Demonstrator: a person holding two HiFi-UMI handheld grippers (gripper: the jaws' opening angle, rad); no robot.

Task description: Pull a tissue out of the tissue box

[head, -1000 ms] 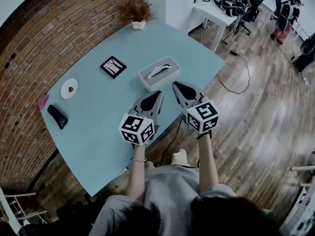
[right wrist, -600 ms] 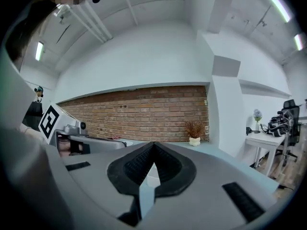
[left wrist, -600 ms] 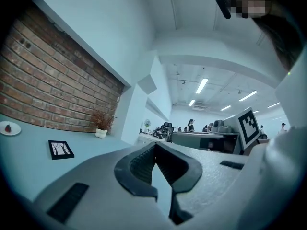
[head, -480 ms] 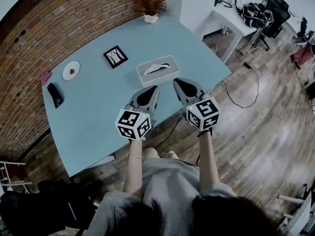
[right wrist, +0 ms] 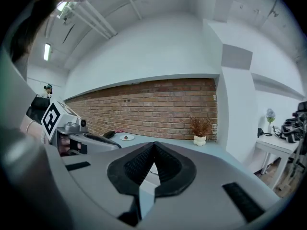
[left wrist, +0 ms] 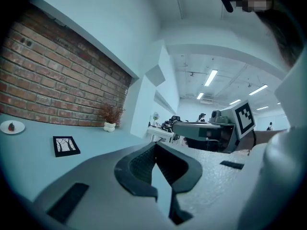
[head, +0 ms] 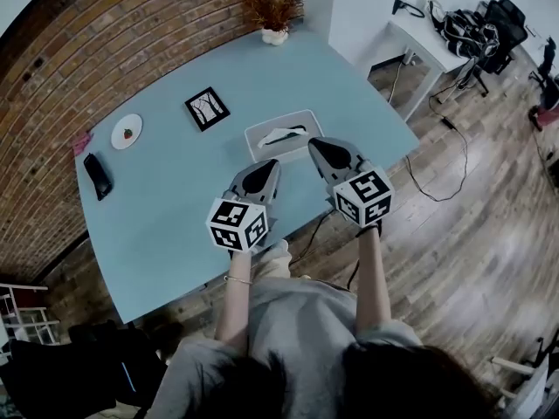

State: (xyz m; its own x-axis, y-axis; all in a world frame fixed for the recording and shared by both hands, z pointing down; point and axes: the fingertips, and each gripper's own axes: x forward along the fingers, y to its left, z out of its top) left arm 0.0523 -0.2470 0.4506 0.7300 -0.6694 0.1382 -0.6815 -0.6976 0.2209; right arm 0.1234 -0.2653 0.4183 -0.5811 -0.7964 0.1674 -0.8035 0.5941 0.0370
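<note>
Advanced tableward, left claw [head: 272, 165] and right claw [head: 314, 144], closed empty, sit just short of tissue box [head: 293, 119].

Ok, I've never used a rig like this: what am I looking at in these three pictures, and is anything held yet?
There is no robot here. A person holds a two-jaw gripper in each hand, and each gripper has a marker cube at its back. The top-down picture comes from a camera on the person's head. The other two come from cameras riding on the left gripper and the right gripper, each looking along its own jaws. In both views the jaws are together with nothing between them, so nothing is held.

On the light blue table are a pale rectangular tissue box with a white tissue sticking out, a black-framed picture, a small white plate, a black oblong object and a potted plant. Both grippers point toward the box, close to its near side.
</note>
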